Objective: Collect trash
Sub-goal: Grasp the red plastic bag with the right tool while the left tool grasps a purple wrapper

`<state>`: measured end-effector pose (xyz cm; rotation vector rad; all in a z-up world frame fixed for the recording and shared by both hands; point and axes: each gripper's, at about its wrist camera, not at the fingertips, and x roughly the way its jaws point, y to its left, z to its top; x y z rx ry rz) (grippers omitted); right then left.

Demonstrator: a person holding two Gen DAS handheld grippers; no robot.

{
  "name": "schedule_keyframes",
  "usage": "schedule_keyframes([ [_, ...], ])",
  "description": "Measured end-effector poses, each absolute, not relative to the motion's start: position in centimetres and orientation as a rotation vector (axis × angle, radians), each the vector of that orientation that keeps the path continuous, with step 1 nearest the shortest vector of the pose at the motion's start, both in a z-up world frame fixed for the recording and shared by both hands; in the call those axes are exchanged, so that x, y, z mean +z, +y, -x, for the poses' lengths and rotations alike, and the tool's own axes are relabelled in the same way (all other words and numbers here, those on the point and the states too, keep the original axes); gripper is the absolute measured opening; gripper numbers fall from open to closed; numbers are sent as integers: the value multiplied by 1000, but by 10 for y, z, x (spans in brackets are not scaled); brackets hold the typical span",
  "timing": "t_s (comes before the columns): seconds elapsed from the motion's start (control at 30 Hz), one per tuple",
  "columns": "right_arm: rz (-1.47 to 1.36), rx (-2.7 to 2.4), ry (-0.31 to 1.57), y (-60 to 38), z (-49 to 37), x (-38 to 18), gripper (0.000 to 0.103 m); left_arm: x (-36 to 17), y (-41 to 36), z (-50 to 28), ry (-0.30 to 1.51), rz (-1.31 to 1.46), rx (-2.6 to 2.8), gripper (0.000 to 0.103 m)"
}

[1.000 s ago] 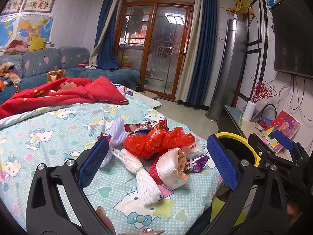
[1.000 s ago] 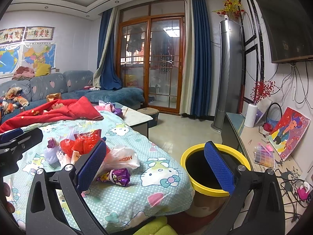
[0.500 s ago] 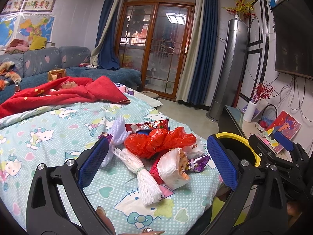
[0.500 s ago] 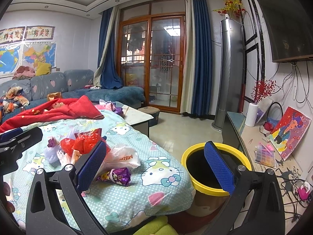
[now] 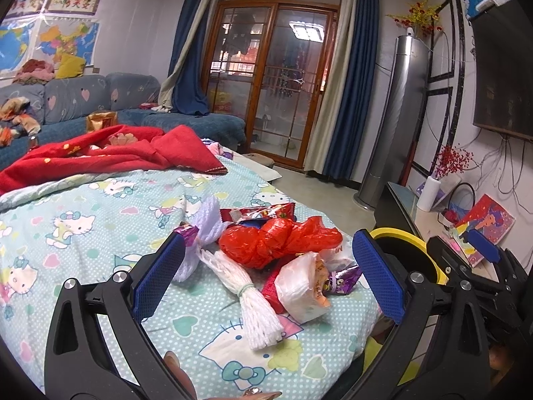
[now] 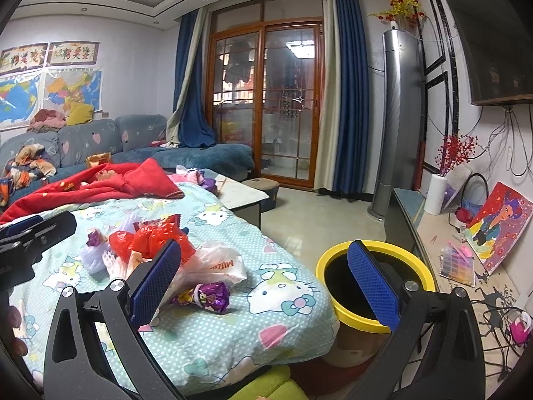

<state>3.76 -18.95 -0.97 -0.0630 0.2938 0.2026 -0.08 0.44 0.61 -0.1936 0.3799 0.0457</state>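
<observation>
A pile of trash lies on the Hello Kitty cloth (image 5: pixel 83 206): a red plastic bag (image 5: pixel 276 240), a white foam net (image 5: pixel 246 290), a white plastic bag (image 5: pixel 299 286), a purple wrapper (image 5: pixel 343 280) and a red snack packet (image 5: pixel 260 211). My left gripper (image 5: pixel 266 266) is open and empty, hovering just before the pile. My right gripper (image 6: pixel 266 276) is open and empty, between the purple wrapper (image 6: pixel 208 296) and the yellow-rimmed bin (image 6: pixel 376 280). The bin also shows in the left wrist view (image 5: pixel 409 250).
A red blanket (image 5: pixel 110 156) lies across the far side of the cloth. A blue sofa (image 6: pixel 140 146) stands behind. A low cabinet (image 6: pixel 449 246) with a painting, a vase and cables runs along the right wall. A marble coffee table (image 6: pixel 243 196) stands beyond.
Both views have shifted only slightly; both grippers stay open and the trash has not moved.
</observation>
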Motion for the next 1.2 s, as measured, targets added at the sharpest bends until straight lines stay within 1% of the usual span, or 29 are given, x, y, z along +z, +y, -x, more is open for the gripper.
schedule_keyframes([
  [0.47,119,460,380,-148,-62,-2,97,-12,60,-9,433,281,165,92],
  [0.73,142,585,448,-120,-87,2,97,-34,106,-30,542,326,227,92],
  [0.9,128,591,507,-115,-116,0,93,-40,116,-55,609,311,191,92],
  [0.97,123,596,552,-115,-129,-4,88,-39,114,-64,616,283,165,92],
  [1.0,122,595,564,-114,-134,-6,88,-38,111,-69,620,257,156,92],
  [1.03,127,612,598,-113,-141,-9,88,-37,108,-74,627,235,149,92],
  [1.07,133,616,617,-111,-145,-11,84,-36,105,-80,633,214,138,89],
  [1.1,133,619,631,-110,-149,-14,84,-36,103,-85,643,199,131,85],
  [1.2,130,643,665,-110,-157,-21,79,-38,99,-99,674,166,113,78],
])
